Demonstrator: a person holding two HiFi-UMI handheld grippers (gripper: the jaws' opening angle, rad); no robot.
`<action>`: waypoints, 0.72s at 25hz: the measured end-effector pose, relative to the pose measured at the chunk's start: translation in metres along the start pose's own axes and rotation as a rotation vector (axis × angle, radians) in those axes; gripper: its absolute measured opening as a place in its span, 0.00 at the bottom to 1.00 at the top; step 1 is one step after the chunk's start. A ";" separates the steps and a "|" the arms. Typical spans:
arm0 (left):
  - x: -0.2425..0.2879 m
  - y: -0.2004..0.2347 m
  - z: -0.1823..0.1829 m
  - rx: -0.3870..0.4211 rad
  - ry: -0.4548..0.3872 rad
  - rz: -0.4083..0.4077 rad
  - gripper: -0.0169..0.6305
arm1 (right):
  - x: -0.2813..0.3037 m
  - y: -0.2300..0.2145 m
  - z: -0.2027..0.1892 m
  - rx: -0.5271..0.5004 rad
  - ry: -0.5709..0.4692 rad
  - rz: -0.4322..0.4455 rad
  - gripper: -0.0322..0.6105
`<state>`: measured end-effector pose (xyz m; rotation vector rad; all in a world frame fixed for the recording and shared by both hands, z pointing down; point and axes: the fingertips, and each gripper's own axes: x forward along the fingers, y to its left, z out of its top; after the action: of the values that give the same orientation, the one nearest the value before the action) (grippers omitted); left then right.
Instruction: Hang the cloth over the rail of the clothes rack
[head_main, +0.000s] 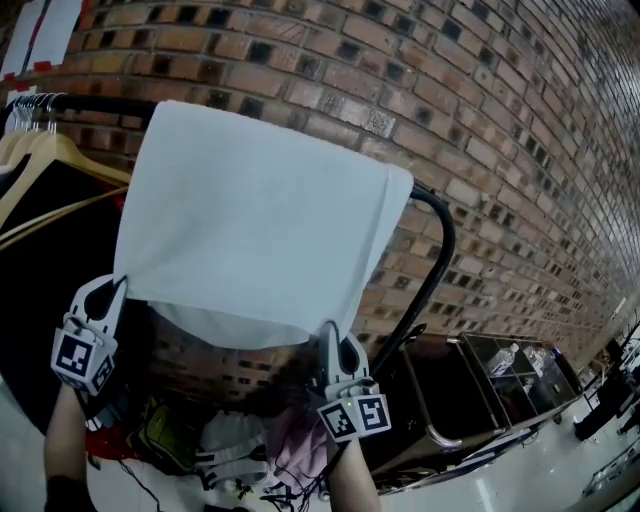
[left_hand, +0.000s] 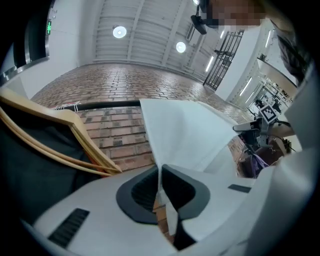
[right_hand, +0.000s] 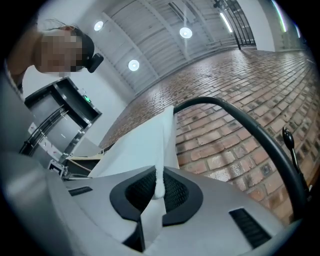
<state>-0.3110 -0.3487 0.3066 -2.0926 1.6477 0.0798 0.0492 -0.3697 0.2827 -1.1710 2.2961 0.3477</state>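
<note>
1. In the head view I see the white cloth (head_main: 250, 220) draped over the black rail (head_main: 110, 105) of the clothes rack, with its fold along the top bar and the near flap hanging toward me
2. A second layer of the cloth shows below the near flap's lower edge, behind it
3. My left gripper (head_main: 117, 287) has its jaws closed on the lower left corner of the near flap; in the left gripper view the thin edge of the fabric runs straight up between the pressed pads
4. My right gripper (head_main: 330, 332) grips the lower right corner the same way; the right gripper view shows a rolled hem pinched between its jaws, with the rail curving down at the right
5. Both grippers sit below the rail, pointing upward and well apart, and the flap spreads flat between them
6. Wooden hangers (head_main: 75, 155) carrying a dark garment hang on the rail just left of the cloth
7. A brick wall (head_main: 480, 100) stands behind the rack, and a heap of clothes (head_main: 240, 450) lies on the floor beneath it
</note>
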 end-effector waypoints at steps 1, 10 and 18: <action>-0.002 0.001 -0.005 -0.006 0.009 0.003 0.10 | -0.001 0.002 -0.005 0.004 0.007 0.002 0.11; -0.025 -0.016 -0.038 -0.042 0.018 0.047 0.10 | -0.025 -0.003 -0.042 0.044 0.023 -0.003 0.12; -0.032 -0.026 -0.044 -0.100 0.038 0.108 0.11 | -0.036 -0.010 -0.044 0.069 0.065 0.039 0.14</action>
<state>-0.3059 -0.3327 0.3642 -2.0884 1.8128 0.1614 0.0596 -0.3714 0.3400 -1.1198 2.3706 0.2456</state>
